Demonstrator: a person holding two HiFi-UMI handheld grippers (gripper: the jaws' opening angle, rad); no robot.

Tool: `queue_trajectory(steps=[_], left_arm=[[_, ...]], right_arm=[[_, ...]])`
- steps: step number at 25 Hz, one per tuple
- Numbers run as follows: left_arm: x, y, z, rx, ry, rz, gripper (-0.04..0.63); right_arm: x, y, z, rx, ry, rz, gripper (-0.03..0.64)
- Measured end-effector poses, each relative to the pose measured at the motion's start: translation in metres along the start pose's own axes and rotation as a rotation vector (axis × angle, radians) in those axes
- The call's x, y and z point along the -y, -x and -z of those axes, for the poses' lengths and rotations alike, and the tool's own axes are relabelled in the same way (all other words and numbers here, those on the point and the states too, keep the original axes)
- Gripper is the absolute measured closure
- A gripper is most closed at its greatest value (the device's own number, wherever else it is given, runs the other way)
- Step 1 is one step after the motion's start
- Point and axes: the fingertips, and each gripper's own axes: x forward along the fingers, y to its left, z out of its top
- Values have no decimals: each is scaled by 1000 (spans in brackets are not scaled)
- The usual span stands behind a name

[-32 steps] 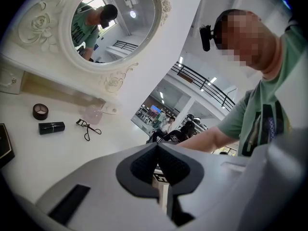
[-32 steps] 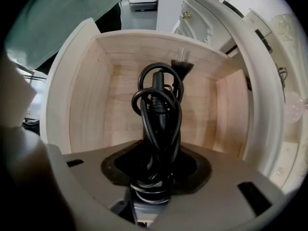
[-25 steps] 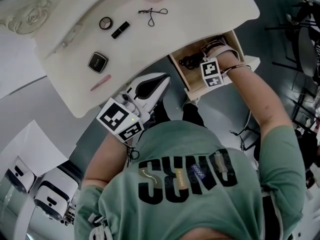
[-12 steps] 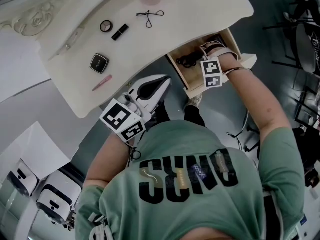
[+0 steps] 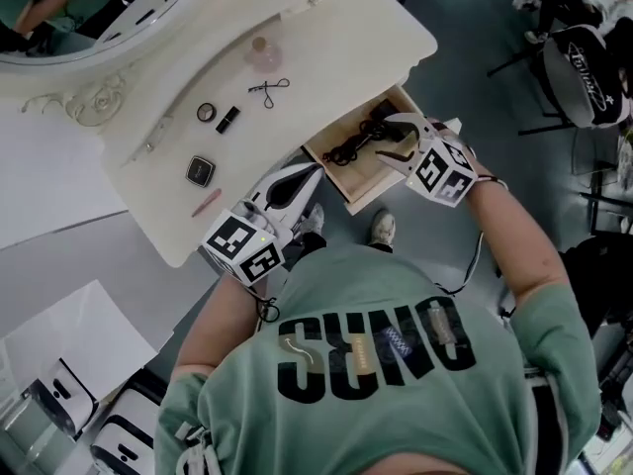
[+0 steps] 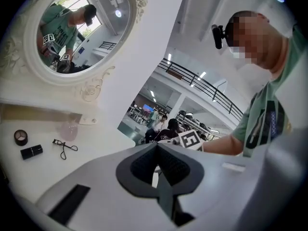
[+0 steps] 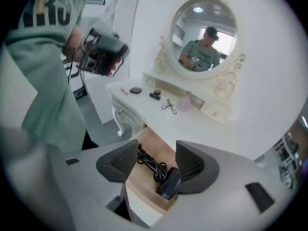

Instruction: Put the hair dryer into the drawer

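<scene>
The black hair dryer lies in the open wooden drawer under the white dressing table, its coiled cord beside it. My right gripper hovers above the drawer's right end, clear of the dryer. In the right gripper view the jaws stand apart and are closing; nothing is between them, and the hair dryer and cord lie below in the drawer. My left gripper is shut and empty by the table's front edge; its pads meet.
On the tabletop lie an eyelash curler, a lipstick, a round compact, a square compact, a pink stick and a pink bottle. An oval mirror stands behind. A black stool is at right.
My right gripper has lifted out of the drawer and rolled over, leaving the hair dryer inside. The left gripper rose a little, and the head view pulled back.
</scene>
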Motion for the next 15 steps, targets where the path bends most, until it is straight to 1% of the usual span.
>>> queue_trajectory(steps=[3,5,7,11,15], left_arm=[[19,-15,-20,1,-48,29,588],[32,-24,-32,1,-81,42,588],[46,-30,-42,7,-96,43,588],[66,-39,-66,32,-129,56,588],[83,-46,-86,54,-175,72,588]], right_arm=[[22,65,-14,173,-206,96,391],[34,111,-20,287,-313,163,408],[42,157,-22,391,-402,221,434],[51,237,-18,559,-541,337,482],[53,297,-5,666,-618,431,537]])
